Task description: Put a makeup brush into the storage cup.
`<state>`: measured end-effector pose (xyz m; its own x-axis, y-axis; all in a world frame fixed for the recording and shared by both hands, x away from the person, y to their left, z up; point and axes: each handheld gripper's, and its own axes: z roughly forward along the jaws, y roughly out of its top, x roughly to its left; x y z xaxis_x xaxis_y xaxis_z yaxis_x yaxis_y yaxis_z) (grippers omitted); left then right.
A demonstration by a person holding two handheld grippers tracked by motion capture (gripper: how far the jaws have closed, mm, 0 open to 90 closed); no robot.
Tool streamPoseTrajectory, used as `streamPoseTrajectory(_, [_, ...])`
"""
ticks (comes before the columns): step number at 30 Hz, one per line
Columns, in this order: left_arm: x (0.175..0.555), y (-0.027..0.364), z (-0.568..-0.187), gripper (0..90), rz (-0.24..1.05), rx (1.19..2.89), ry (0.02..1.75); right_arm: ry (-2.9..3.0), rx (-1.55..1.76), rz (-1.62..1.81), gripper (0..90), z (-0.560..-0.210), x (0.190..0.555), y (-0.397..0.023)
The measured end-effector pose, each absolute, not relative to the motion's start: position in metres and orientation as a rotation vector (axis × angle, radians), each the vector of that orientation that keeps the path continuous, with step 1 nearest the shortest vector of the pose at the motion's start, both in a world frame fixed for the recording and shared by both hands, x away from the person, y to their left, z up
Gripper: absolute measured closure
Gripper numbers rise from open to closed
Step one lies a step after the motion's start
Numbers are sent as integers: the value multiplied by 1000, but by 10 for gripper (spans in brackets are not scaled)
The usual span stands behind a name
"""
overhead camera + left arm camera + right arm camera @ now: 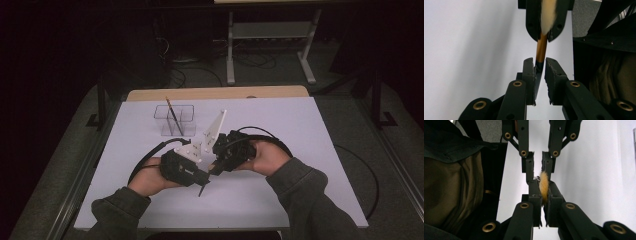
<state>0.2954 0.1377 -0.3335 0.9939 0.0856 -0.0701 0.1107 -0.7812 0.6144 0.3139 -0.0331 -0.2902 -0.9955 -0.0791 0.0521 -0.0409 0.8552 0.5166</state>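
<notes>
1. A brush (541, 48) is held between the two grippers above the white counter (300, 150), near its middle
2. The right gripper (543, 191) is seen with its fingers pinched on the brush's pale bristle tuft (544, 186)
3. The left gripper (539, 68) is seen with its fingers narrowly parted around the dark handle end; only the left pad is seen against the handle, and a slim gap is left on the other side
4. A second brush (173, 114) is seen leaning in a clear holder (175, 120) farther back on the counter, well apart from both hands
</notes>
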Motion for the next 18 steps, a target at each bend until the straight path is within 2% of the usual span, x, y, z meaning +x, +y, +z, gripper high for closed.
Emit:
streamPoseTrajectory(13, [296, 141, -330, 829, -55, 2423, 169, -2955, 85, -866, 827, -286, 314, -32])
streamPoseTrajectory(18, [299, 148, -328, 830, -18, 2406, 184, -2925, 1, -931, 717, -286, 317, -43])
